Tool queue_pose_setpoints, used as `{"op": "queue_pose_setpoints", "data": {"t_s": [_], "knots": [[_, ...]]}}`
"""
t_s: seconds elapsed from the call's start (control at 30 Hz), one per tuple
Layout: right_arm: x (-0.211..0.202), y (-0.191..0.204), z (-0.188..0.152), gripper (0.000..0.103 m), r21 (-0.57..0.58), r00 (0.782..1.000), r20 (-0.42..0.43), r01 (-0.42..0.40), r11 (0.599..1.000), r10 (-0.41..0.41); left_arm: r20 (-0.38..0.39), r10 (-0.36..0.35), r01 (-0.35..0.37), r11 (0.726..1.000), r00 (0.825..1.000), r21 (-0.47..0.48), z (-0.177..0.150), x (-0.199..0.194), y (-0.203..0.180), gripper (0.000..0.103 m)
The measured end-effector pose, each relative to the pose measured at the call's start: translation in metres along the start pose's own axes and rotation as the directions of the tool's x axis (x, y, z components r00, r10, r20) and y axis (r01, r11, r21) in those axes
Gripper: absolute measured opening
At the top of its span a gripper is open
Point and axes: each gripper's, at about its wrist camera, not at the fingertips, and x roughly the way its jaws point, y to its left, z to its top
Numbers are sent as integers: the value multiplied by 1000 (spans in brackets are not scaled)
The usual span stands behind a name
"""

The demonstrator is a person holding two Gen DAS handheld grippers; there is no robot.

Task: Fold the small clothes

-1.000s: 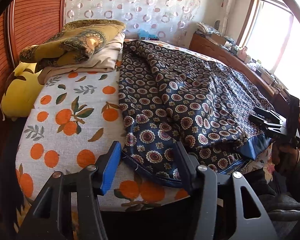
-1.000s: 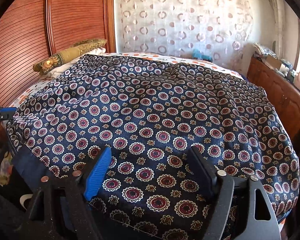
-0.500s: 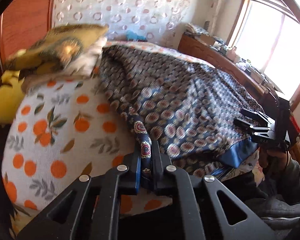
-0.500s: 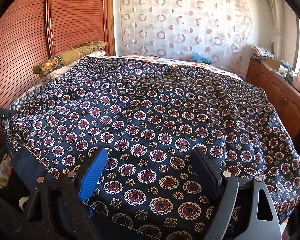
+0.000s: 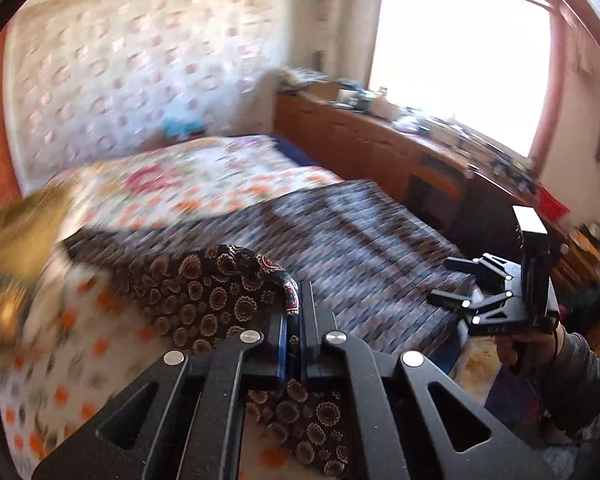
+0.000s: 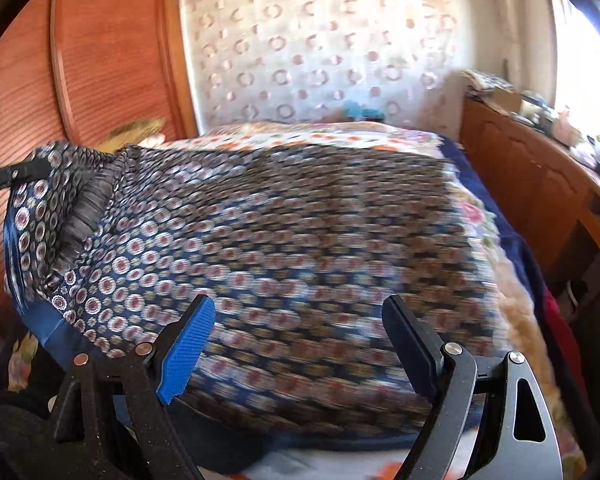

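Cloth (image 5: 204, 296) in left claw (image 5: 294, 320); right claw (image 6: 300, 344) agape.

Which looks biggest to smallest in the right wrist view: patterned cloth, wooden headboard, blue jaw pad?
1. Patterned cloth, fills most of the frame.
2. Wooden headboard, clearly smaller in view.
3. Blue jaw pad, smallest, though nearness to the camera inflates it.

no text, label, brand, number or sign can be read anywhere in either view.
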Motion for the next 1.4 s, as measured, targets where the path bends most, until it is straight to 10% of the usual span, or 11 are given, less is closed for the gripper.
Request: {"op": "queue_pose_setpoints", "data": {"t_s": [0.7, 0.77, 1.0, 1.4], "knots": [[-67, -91, -50, 87, 164, 994, 27, 100, 981, -106, -169, -221, 260, 928, 960, 265, 78, 125, -185, 5], [-70, -95, -51, 87, 174, 994, 26, 103, 979, -109, -182, -185, 230, 934, 966, 273, 76, 132, -184, 5], [-68, -93, -40, 87, 166, 995, 40, 85, 982, -93, -159, -135, 169, 961, 978, 220, 74, 122, -143, 72], [-10, -88, 26, 79, 102, 998, 61, -32, 994, 26, -213, 87, -70, 994, 973, 87, 37, 131, -10, 76]]}}
